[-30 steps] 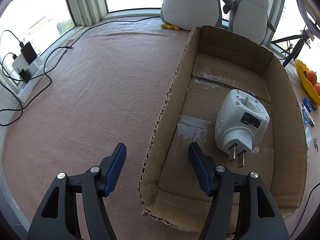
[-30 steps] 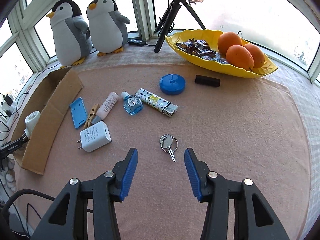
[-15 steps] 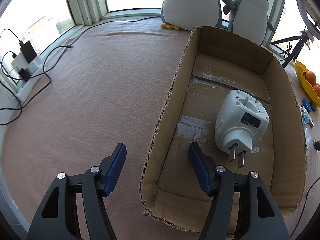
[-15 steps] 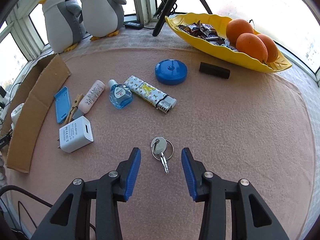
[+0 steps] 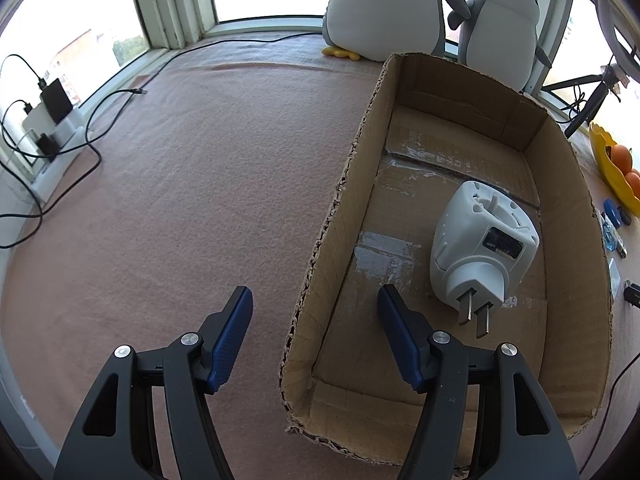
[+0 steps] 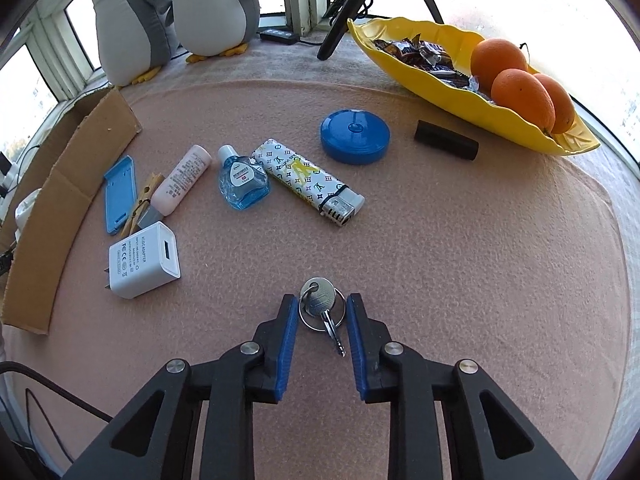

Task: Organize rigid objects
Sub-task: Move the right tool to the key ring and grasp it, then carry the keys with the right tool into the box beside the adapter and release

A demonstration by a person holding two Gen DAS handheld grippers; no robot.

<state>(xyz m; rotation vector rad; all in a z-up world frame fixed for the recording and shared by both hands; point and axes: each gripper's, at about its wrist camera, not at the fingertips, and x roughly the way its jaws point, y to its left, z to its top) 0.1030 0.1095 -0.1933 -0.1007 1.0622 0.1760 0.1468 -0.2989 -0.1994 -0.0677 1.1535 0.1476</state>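
A silver key on a ring (image 6: 323, 309) lies on the pink cloth between the fingers of my right gripper (image 6: 322, 304), which is partly closed around it with small gaps on each side. Beyond it lie a white USB adapter (image 6: 143, 259), a patterned lighter (image 6: 307, 181), a blue bottle (image 6: 241, 179), a pink tube (image 6: 182, 179), a wooden clothespin (image 6: 141, 208), a blue flat piece (image 6: 119, 193), a blue round case (image 6: 354, 137) and a black stick (image 6: 445, 145). My left gripper (image 5: 314, 300) is open and empty, straddling the left wall of the cardboard box (image 5: 332, 216). A white plug adapter (image 5: 482, 246) lies in the box.
A yellow dish (image 6: 472, 96) with oranges and sweets stands at the back right. Two plush penguins (image 6: 176, 12) and a tripod leg (image 6: 344, 12) stand by the window. Cables and a power strip (image 5: 52, 136) lie at the left edge of the cloth.
My right gripper has moved forward and down over the key and narrowed around it. My left gripper and the box have stayed still.
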